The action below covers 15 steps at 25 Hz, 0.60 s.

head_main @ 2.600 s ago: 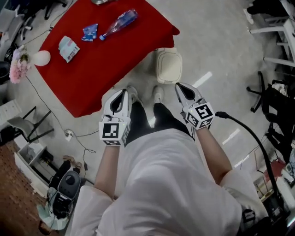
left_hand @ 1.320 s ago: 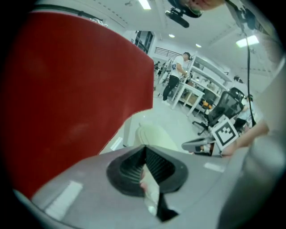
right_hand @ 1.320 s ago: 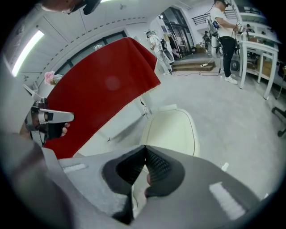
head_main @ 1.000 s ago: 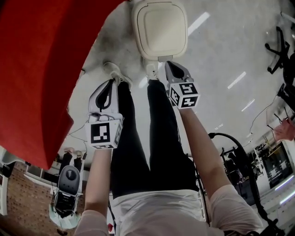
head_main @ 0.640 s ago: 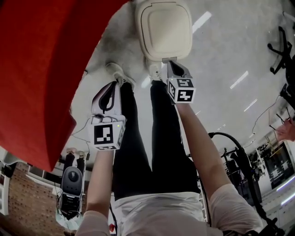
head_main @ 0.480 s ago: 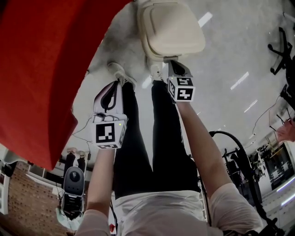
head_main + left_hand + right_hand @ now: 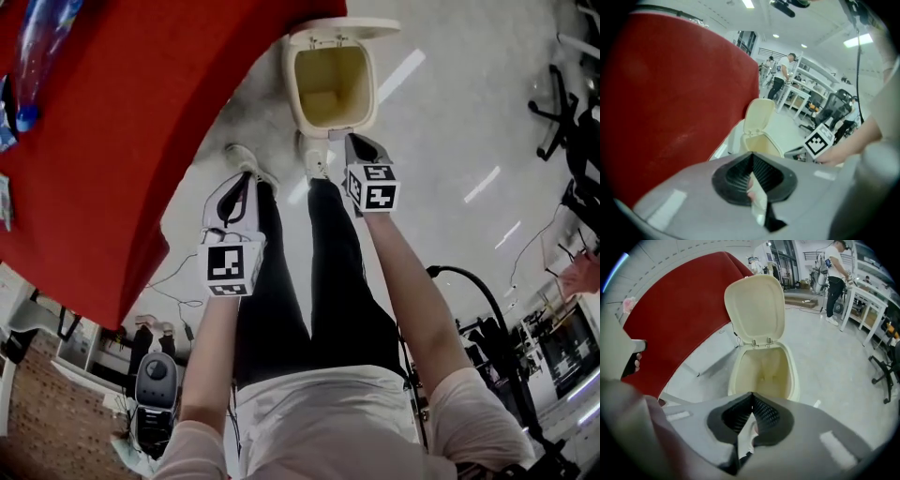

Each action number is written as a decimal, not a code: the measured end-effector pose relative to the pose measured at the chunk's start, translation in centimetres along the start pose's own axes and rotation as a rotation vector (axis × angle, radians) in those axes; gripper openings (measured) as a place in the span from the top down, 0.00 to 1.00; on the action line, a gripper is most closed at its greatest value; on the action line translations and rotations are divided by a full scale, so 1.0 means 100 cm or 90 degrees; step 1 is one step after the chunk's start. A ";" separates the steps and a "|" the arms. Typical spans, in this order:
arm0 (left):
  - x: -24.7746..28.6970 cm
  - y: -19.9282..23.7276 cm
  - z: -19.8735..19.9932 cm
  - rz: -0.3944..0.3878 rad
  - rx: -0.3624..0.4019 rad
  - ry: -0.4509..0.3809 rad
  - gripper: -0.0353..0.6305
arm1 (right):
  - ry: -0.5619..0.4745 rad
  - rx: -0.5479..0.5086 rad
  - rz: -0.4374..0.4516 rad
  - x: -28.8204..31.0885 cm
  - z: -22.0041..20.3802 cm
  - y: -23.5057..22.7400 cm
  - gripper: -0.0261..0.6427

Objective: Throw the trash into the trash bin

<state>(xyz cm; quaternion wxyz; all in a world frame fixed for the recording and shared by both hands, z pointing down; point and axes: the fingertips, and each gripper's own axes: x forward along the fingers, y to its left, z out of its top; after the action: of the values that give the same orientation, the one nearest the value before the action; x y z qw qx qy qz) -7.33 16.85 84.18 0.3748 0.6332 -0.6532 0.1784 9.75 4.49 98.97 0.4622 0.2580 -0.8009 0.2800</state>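
At left, surface (image 7: 112, 169): was draped in red, its edge near the bin.
Bin (image 7: 330, 132): stood on the floor just ahead of the person's feet; it was cream, and no trash showed inside.
Lid (image 7: 342, 29): was swung fully up, leaving the mouth clear.
Left tongs (image 7: 246, 178): hung over the floor beside the left leg, jaws together, nothing clamped.
Right tongs (image 7: 359, 140): pointed down just short of the bin's mouth, jaws together, nothing clamped.
Shoe (image 7: 314, 161): sat at the bin's base. It was probably pressing a pedal, though no pedal could be made out.
Bottle (image 7: 39, 52): lay on the surface at the head view's far left corner, well apart from both tongs.
Wrapper (image 7: 5, 129): was a blue scrap at the picture's edge, near the bottle's end.
Done: only the bin had been opened.
Left: all of the trash, by the look of it. Each piece had yet to be picked off the surface, carried across and dropped in.
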 end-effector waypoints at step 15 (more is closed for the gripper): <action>-0.092 -0.044 0.101 -0.019 0.005 -0.054 0.94 | -0.075 -0.047 0.049 -0.138 0.078 0.054 0.96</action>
<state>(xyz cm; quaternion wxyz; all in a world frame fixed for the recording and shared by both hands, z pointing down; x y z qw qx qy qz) -6.53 15.54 69.92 0.3474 0.6511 -0.6583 0.1484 7.55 5.08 82.42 0.4124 0.2260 -0.8457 0.2524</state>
